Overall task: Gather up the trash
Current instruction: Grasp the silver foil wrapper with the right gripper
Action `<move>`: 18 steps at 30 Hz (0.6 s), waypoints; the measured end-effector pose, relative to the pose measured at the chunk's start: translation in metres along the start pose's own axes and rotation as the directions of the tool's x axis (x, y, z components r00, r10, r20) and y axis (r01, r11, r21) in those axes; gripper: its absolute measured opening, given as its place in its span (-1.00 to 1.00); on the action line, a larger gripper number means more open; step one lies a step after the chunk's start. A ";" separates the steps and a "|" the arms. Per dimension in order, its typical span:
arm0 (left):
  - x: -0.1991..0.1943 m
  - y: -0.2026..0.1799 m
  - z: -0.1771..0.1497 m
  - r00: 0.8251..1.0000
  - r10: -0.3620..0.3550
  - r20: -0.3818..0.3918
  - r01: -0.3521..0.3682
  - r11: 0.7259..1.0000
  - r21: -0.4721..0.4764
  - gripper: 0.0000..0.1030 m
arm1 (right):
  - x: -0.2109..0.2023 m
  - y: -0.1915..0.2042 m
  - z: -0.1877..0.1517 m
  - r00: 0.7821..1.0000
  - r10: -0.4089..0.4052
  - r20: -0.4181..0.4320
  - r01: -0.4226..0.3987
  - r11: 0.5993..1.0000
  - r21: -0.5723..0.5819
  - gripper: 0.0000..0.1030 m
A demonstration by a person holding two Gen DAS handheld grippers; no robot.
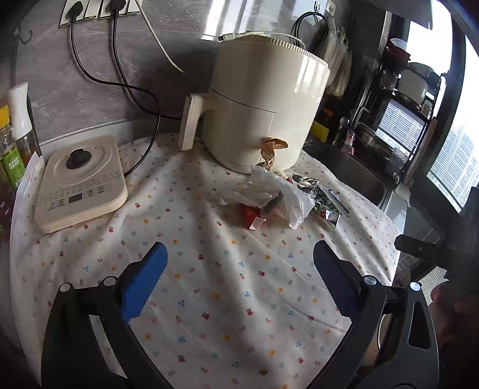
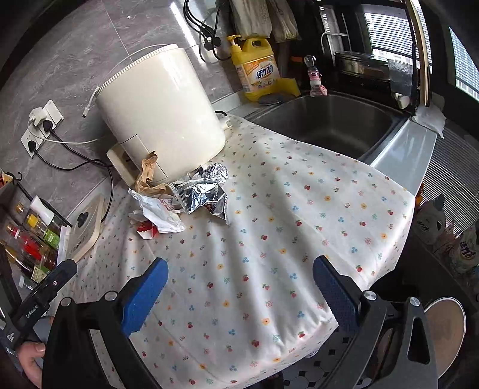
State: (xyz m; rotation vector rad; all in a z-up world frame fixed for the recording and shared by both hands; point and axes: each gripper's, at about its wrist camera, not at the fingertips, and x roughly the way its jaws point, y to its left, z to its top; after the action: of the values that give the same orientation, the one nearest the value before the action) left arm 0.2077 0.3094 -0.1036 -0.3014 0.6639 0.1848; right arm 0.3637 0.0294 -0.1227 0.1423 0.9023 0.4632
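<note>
A small heap of trash lies on the flowered cloth (image 1: 209, 269) in front of a cream air fryer (image 1: 263, 98): a crumpled white plastic bag (image 1: 269, 191), a red wrapper (image 1: 251, 215), silver foil wrappers (image 1: 323, 197) and a brown paper scrap (image 1: 271, 149) leaning on the fryer. The right wrist view shows the same heap: white bag (image 2: 158, 212), foil (image 2: 203, 191), brown paper (image 2: 148, 176), red wrapper (image 2: 146, 230). My left gripper (image 1: 239, 278) is open and empty, short of the heap. My right gripper (image 2: 239, 284) is open and empty, also short of it.
A cream induction base (image 1: 80, 182) sits left of the heap, with cords to wall sockets (image 1: 98, 12). Bottles (image 2: 33, 239) stand at the far left. A steel sink (image 2: 329, 122) and yellow detergent bottle (image 2: 257, 68) lie to the right. The cloth's front edge (image 2: 299, 329) drops off.
</note>
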 end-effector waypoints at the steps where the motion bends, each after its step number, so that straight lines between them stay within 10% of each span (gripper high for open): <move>1: 0.000 0.005 0.002 1.000 0.004 0.001 -0.004 1.000 -0.008 0.88 | 0.005 0.006 0.004 1.000 0.004 -0.003 -0.004 1.000 -0.009 0.81; 13: 0.003 0.033 0.010 0.999 0.041 0.008 -0.041 0.998 -0.051 0.88 | 0.071 0.044 0.048 0.997 0.000 -0.075 -0.008 0.995 -0.104 0.42; 16: 0.005 0.037 0.012 0.999 0.041 0.008 -0.041 0.997 -0.061 0.88 | 0.086 0.048 0.053 0.994 0.018 -0.109 -0.030 0.994 -0.105 0.01; 18: 0.006 0.036 0.013 0.999 0.035 0.007 -0.034 0.997 -0.067 0.88 | 0.094 0.046 0.052 0.987 0.032 -0.157 -0.047 0.995 -0.090 -0.63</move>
State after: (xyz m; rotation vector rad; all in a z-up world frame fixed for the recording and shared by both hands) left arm 0.2104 0.3483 -0.1056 -0.3536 0.6562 0.2414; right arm 0.4389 0.1163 -0.1443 0.0393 1.0299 0.5580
